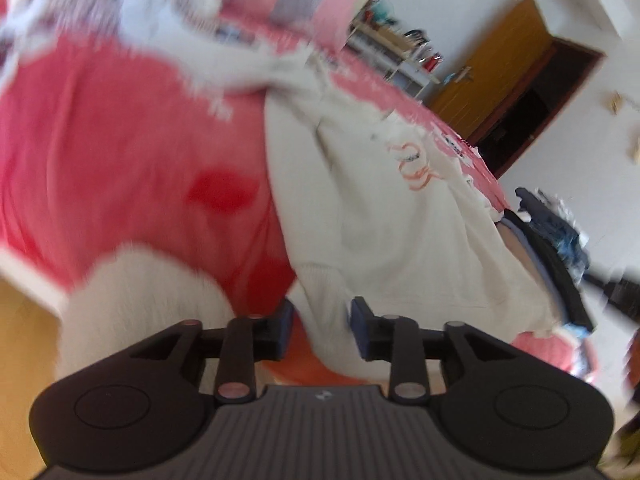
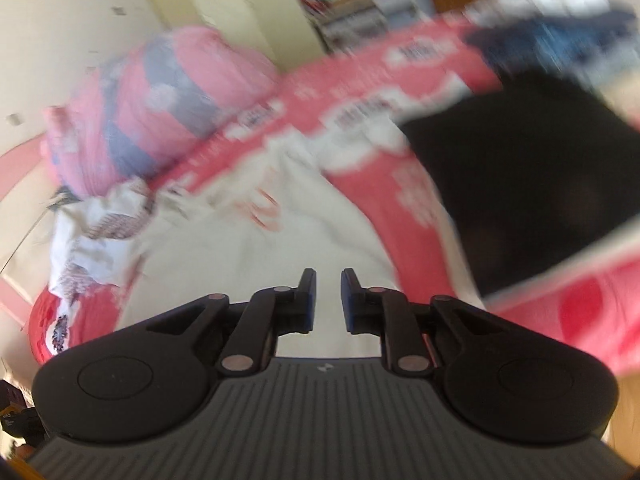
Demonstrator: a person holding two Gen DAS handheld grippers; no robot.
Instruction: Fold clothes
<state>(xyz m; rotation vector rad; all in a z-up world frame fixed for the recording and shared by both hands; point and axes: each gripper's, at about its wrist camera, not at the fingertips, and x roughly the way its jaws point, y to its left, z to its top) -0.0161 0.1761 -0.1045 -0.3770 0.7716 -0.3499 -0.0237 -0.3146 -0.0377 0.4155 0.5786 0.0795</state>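
My left gripper (image 1: 322,330) has its blue-padded jaws parted, with the ribbed knit hem of a cream sweater (image 1: 384,216) lying between them; I can't tell whether the pads touch the cloth. The sweater is soft, matte and creased, spread flat on a pink bedsheet (image 1: 100,152) with white patches and a red blotch. In the left wrist view its long axis runs from my fingers at 6 o'clock up toward 1 o'clock, where an orange looped print sits. My right gripper (image 2: 328,300) stands apart-jawed above the same sweater (image 2: 260,248), gripping nothing. A folded black garment (image 2: 528,192) lies at 2 o'clock, a rolled pink-and-grey quilt (image 2: 160,108) at 10 o'clock. Both views are motion-blurred.
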